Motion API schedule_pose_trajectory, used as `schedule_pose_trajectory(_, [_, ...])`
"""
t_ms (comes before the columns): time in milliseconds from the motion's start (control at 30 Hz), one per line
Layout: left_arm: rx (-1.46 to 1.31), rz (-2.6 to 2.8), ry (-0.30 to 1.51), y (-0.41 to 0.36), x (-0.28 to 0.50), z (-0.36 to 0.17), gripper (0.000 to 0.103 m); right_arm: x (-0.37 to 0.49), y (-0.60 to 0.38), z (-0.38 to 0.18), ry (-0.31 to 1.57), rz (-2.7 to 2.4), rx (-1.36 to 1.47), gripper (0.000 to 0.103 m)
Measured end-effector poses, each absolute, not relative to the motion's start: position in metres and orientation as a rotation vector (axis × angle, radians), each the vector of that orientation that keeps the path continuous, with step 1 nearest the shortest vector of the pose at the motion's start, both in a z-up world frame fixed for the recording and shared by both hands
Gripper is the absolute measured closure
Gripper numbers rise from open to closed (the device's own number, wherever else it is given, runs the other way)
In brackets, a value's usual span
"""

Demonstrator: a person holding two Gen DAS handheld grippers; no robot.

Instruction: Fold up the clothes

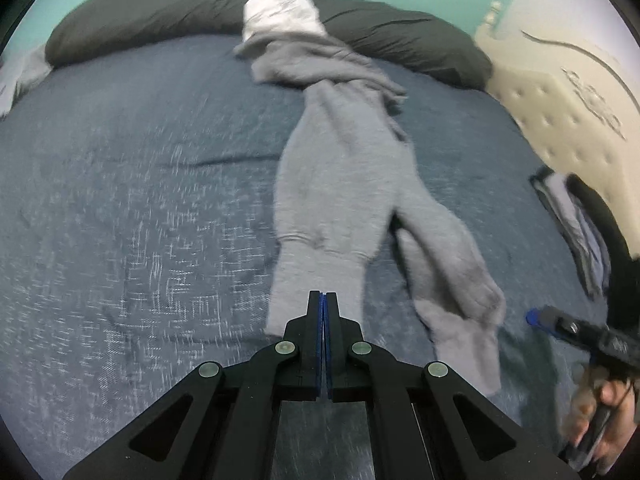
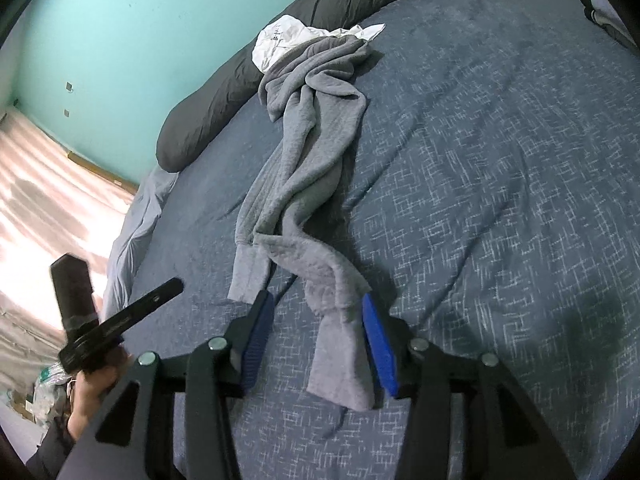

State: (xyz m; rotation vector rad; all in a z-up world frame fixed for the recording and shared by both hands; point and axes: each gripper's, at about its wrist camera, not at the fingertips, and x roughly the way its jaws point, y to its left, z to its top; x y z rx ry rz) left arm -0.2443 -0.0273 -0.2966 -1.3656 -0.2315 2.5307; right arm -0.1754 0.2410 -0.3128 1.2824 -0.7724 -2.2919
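Grey sweatpants (image 1: 344,168) lie twisted lengthwise on the blue bedspread (image 1: 140,200), waist end toward the pillow. In the left wrist view my left gripper (image 1: 323,295) is shut, its tips over the edge of one leg cuff (image 1: 312,276), with no cloth showing between the pads. My right gripper (image 2: 316,300) is open, and the other leg cuff (image 2: 340,356) lies between its blue pads (image 2: 378,344), against the right one. The sweatpants (image 2: 308,148) run away from it up the bed. The left gripper (image 2: 160,292) shows at the left edge, held in a hand (image 2: 92,392).
A white garment (image 1: 280,12) is bunched at the sweatpants' far end against a long dark grey pillow (image 1: 160,20). A cream tufted headboard (image 1: 560,120) stands to the right, with folded dark clothes (image 1: 572,220) beside it. The bed's left edge drops to the floor (image 2: 40,200).
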Motion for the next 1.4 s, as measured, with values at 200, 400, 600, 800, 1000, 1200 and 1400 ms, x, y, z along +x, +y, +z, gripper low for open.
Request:
schedule_pose_trajectory(200, [-1.431, 2.49, -0.287, -0.03, -0.273, -0.33, 0.088, -0.186, 0.235, -0.329, -0.764, -2.27, 1.306, 0.043])
schedule_pose_trajectory(400, [-1.48, 2.472, -0.357, -0.039, -0.285, -0.354, 0.063, -0.195, 0.223, -0.346, -0.737, -2.241, 1.332, 0.043])
schedule_pose_trajectory(600, [-1.453, 2.419, -0.399, -0.038, -0.286, -0.36, 0.063, -0.202, 0.214, -0.357, -0.705, -2.224, 1.347, 0.043])
schedule_pose_trajectory(800, [-1.429, 2.395, -0.392, -0.029, -0.28, -0.354, 0.095, -0.204, 0.216, -0.365, -0.738, -2.218, 1.335, 0.043])
schedule_pose_trajectory(1000, [-1.37, 2.395, -0.341, -0.018, -0.264, -0.328, 0.097, -0.201, 0.224, -0.369, -0.774, -2.2, 1.324, 0.088])
schedule_pose_trajectory(1200, [-1.314, 2.401, -0.287, -0.008, -0.244, -0.296, 0.098, -0.187, 0.229, -0.352, -0.769, -2.178, 1.238, 0.095])
schedule_pose_trajectory(1400, [-1.247, 2.408, -0.255, -0.005, -0.234, -0.258, 0.098, -0.169, 0.229, -0.322, -0.819, -2.14, 1.144, 0.096])
